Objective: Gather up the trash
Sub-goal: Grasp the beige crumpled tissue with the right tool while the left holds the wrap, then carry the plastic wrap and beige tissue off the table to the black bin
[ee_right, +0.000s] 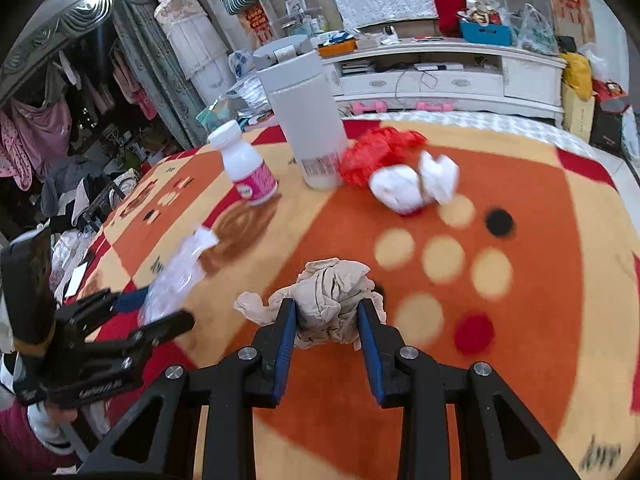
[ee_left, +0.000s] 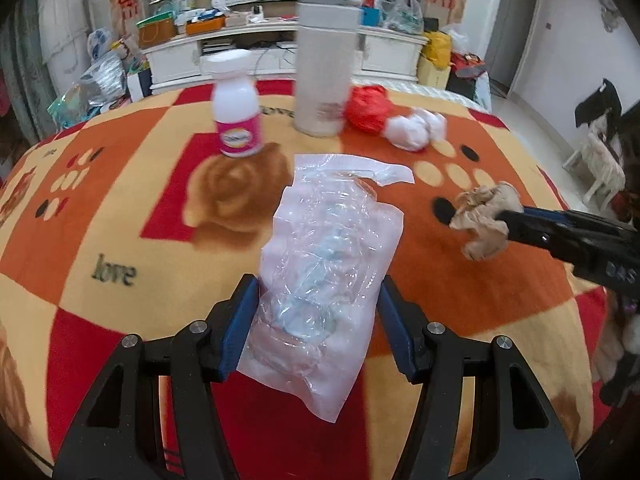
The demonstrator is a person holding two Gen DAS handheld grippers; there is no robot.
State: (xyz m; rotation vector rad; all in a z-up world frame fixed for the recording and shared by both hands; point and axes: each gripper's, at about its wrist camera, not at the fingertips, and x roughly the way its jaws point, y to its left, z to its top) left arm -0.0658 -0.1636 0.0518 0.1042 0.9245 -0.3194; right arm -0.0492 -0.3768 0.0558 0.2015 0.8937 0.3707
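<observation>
- Two grippers in my views, both holding something above the patterned blanket point(ee_left: 120, 208).
- My left gripper point(ee_left: 316, 320): blue pads clamped on either side of a clear plastic bag point(ee_left: 328, 248); bag sticks out past the fingertips toward 12 o'clock, its lower end hangs between the fingers. From the right wrist view the same gripper point(ee_right: 160, 312) sits at 9 o'clock with the bag point(ee_right: 176, 272) poking out of it.
- My right gripper point(ee_right: 327, 320): fingers pinched tight on a crumpled brown paper wad point(ee_right: 328, 300); wad bulges up past the tips at 12 o'clock. From the left wrist view this gripper point(ee_left: 508, 224) comes in from 3 o'clock with the wad point(ee_left: 484, 220) at its tip, over the orange patch.
- Trash not picked up, far side of the blanket: red plastic scrap point(ee_left: 366, 108) at about 12 o'clock, touching the tall white canister point(ee_left: 322, 64); white tissue ball point(ee_left: 416, 128) just beside the red scrap, toward 1 o'clock.
- Small white bottle with pink label point(ee_left: 236, 108) stands upright at 11 o'clock, left of the canister, apart from it.
- Right wrist view, same lot: canister point(ee_right: 308, 120), bottle point(ee_right: 248, 168) tilted by the lens, red scrap point(ee_right: 376, 152), tissue point(ee_right: 412, 184).
- Background blurred; white cabinet point(ee_left: 260, 44) with clutter behind the blanket.
</observation>
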